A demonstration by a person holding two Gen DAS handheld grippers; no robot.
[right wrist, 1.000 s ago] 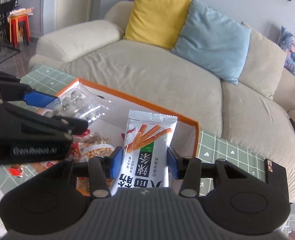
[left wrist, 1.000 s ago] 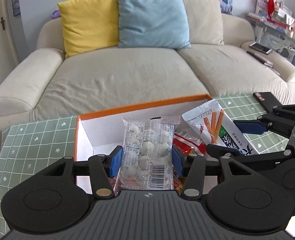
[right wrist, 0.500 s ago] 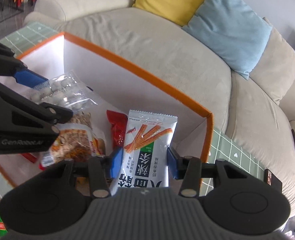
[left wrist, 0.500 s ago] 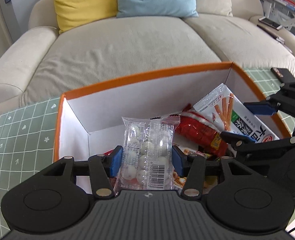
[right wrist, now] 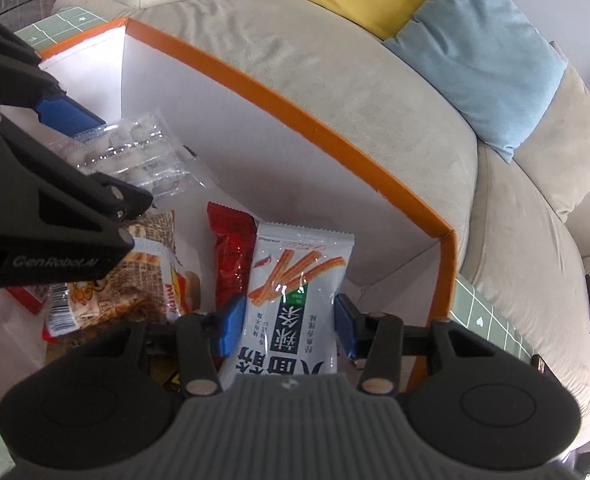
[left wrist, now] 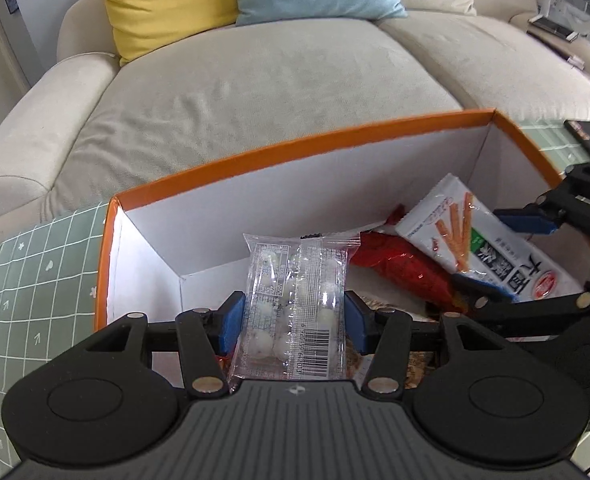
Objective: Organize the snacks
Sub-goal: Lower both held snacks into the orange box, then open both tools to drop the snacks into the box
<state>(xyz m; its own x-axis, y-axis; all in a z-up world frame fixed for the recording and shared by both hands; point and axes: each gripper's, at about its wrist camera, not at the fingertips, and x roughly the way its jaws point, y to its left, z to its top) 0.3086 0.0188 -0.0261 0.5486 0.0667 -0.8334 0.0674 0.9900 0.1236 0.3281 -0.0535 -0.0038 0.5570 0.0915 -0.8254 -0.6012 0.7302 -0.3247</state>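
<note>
Orange-rimmed box (left wrist: 303, 152): stood on my green-checked tabletop (left wrist: 35, 280), red packet (right wrist: 231, 264) and "Mini" bag (right wrist: 175, 292) inside.
Left hand-held gripper (left wrist: 291, 316): I kept it clamped on clear candy packet (left wrist: 295, 300), barcode showing, above the box; its side read "GenRobot.AI".
Right hand-held gripper (right wrist: 287, 324): I gripped white stick-snack bag (right wrist: 295, 296), Chinese lettering, within the box.

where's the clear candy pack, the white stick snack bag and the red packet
clear candy pack (left wrist: 295, 300), left wrist view, middle of its clear wrapper
white stick snack bag (right wrist: 295, 300), right wrist view, printed front
red packet (left wrist: 403, 264), left wrist view, its red body
</note>
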